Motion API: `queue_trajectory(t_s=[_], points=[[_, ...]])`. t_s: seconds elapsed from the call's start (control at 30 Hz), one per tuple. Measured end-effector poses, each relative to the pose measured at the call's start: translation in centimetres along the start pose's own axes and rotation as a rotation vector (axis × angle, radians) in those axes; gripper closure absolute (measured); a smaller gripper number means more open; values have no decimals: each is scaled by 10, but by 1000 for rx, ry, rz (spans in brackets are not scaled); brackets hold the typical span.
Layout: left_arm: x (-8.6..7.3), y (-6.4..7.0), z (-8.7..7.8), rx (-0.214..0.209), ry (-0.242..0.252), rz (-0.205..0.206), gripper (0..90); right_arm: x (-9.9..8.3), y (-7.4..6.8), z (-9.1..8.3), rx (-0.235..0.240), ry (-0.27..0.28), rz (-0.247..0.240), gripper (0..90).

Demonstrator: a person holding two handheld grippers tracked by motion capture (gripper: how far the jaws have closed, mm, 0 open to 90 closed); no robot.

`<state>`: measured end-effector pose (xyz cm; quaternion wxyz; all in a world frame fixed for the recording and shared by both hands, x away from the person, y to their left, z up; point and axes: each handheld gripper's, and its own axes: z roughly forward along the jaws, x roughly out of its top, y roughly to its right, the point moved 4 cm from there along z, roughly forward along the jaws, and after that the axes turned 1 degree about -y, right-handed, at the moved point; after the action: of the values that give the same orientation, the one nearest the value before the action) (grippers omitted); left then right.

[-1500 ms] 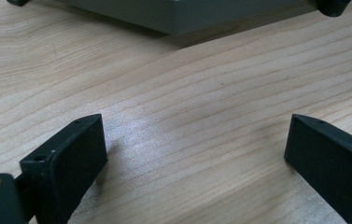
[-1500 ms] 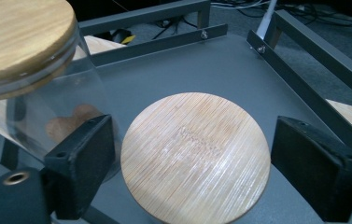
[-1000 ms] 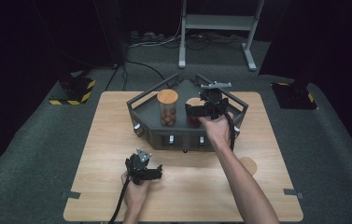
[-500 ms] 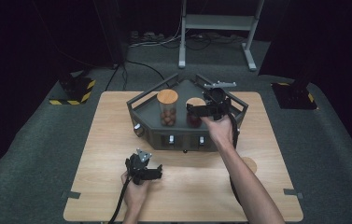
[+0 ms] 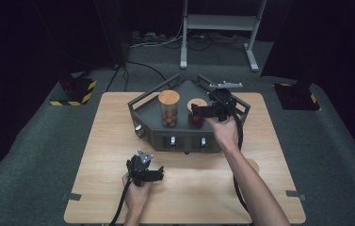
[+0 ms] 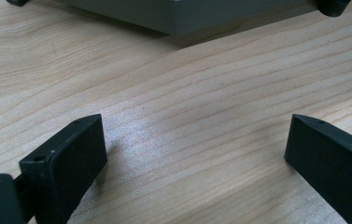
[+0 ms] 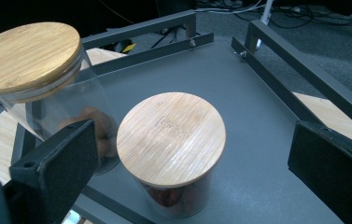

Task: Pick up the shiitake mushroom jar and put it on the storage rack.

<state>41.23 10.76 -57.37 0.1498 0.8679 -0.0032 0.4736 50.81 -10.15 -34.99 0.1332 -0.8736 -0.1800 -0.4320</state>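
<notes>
Though its lower half is hidden, the short jar (image 7: 171,140) sits between the spread right gripper (image 7: 192,163); left gripper (image 6: 194,158) gapes empty.

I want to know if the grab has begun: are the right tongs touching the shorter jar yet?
Apart. In the right gripper view the right tongs stand open, and grey tray floor shows between each jaw and the shorter jar.

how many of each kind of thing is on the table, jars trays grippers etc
Glass jars with bamboo lids: 2, the taller jar and the shorter jar, both standing on the tray.
Grey trays: 1, the railed tray.
Handheld grippers: 2, the left gripper low over the table and the right gripper at the shorter jar.
Total: 5
</notes>
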Motion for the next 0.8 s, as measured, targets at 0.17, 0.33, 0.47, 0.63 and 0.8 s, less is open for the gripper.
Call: queue_trajectory(t_s=[0.17,0.33,0.47,0.63,0.8], points=[[0,0,0,0,0,0,51,-1,2,-3,-3,7,-4,16],[0,0,0,0,0,0,51,-1,5,-7,-16,20,-4,16],[0,0,0,0,0,0,51,-4,8,-8,-20,25,-4,16],[0,0,0,0,0,0,51,-7,15,-9,-26,26,4,17],[0,0,0,0,1,0,51,-9,18,-12,-26,38,4,20]])
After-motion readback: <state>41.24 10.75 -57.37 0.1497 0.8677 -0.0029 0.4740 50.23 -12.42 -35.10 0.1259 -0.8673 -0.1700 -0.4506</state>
